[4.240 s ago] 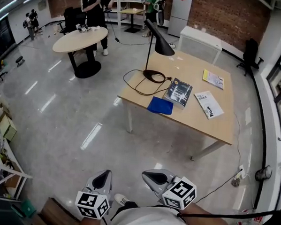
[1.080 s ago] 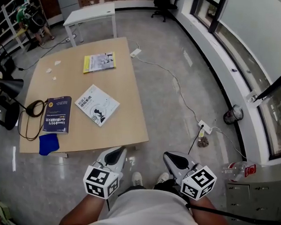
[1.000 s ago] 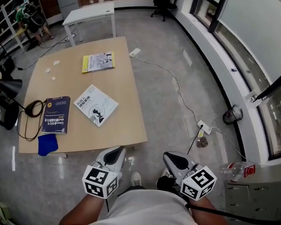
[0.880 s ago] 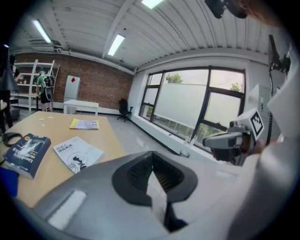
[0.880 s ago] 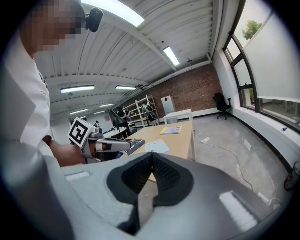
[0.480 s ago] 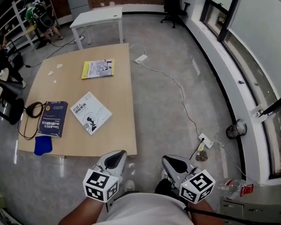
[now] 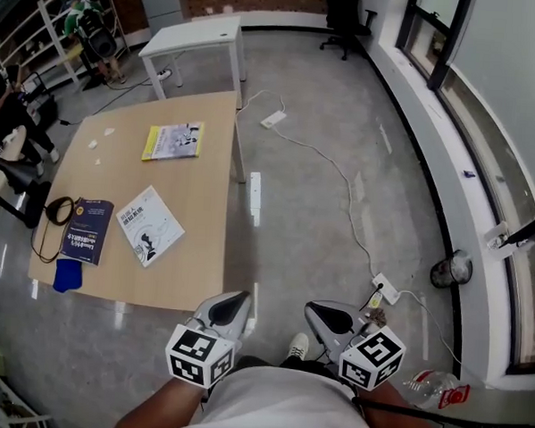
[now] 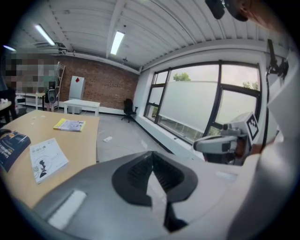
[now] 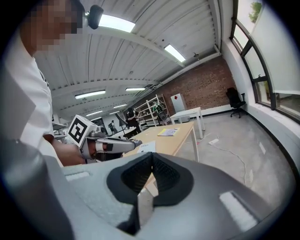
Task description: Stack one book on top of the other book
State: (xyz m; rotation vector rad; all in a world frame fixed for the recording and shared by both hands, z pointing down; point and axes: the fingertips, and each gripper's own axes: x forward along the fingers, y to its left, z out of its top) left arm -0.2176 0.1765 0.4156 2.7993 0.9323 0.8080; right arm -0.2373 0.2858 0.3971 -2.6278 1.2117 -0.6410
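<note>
You hold both claws low at your waist, over the floor. The left gripper [image 7: 229, 307] and right gripper [image 7: 326, 317] have their jaws pressed together on nothing. On the wooden table [image 7: 206, 205], the dark blue book [image 7: 85, 230] lies just beside the white book [image 7: 149, 237] (not touching), with the yellow booklet [image 7: 174, 142] well apart.

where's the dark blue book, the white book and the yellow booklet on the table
dark blue book [image 7: 86, 232], head view, middle of its cover
white book [image 7: 149, 237], head view, middle of its cover
yellow booklet [image 7: 174, 142], head view, middle of its cover
</note>
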